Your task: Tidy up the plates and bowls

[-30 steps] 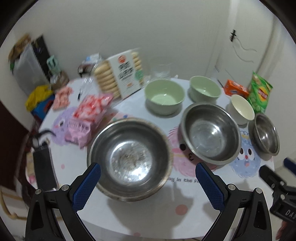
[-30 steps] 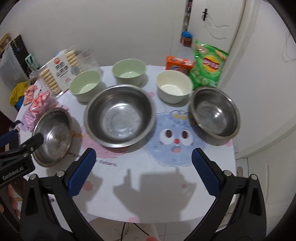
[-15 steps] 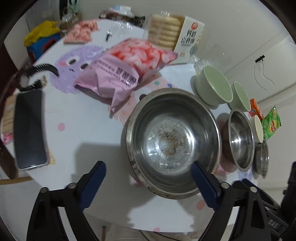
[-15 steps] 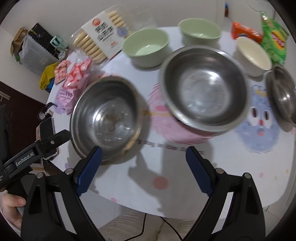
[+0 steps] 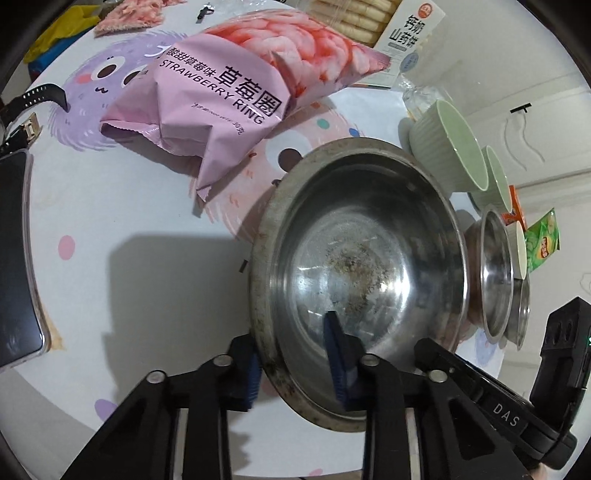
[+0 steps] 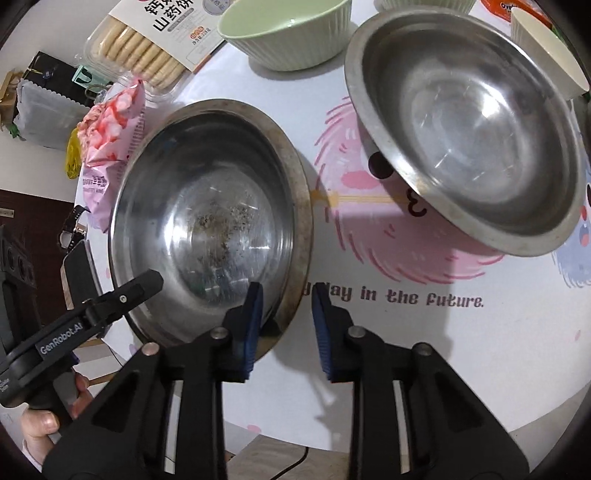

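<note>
The left gripper is straddling the near rim of the dirty steel bowl, one blue pad inside the bowl and the other outside against its wall, so its fingers are clamping on that rim at about 7 o'clock of the bowl. The right gripper is doing likewise on the same bowl: one pad is sitting inside at roughly 5 o'clock, the other is standing just outside the rim, over the tablecloth; whether both pads are actually pressing the metal cannot be told. The bowl is sitting on the table's near left part, speckled with crumbs at its bottom.

At 2 o'clock from it in the right wrist view, a cleaner steel bowl is lying close by, apart from it. Beyond, at 12 o'clock, a green bowl is standing beside a biscuit pack. A pink snack bag is lying at 10 o'clock of the dirty bowl in the left wrist view, and a phone is resting at the table's far left edge.
</note>
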Motion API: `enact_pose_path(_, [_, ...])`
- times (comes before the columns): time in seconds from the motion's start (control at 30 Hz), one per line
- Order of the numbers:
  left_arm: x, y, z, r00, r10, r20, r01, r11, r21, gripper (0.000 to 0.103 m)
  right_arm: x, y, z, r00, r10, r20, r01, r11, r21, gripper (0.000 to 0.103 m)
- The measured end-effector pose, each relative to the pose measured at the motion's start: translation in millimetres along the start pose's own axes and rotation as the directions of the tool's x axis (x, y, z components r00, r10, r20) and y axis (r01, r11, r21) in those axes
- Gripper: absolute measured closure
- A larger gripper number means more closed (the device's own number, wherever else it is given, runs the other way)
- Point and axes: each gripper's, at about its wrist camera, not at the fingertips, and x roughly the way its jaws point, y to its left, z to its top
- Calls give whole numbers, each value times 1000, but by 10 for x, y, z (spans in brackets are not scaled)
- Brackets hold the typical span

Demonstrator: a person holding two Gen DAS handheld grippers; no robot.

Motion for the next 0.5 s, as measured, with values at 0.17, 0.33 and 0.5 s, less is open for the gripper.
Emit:
enact_pose_path(0.17, [11,80,65,999,-33,-10,33,999,-16,92,4,14,11,1000,3,7,-3,1000,-22,83])
enact_pose_path(0.33, [-45,22,9,998,-63,-8,63,998,0,93,-32,-17,-13,1000,0,2,0,1000,-21,83])
enact_pose_path(0.5, [-200,-124,-239,996,-86,9,86,995,45,92,-226,-35,-124,1000,10,6,-10,998,-69,82])
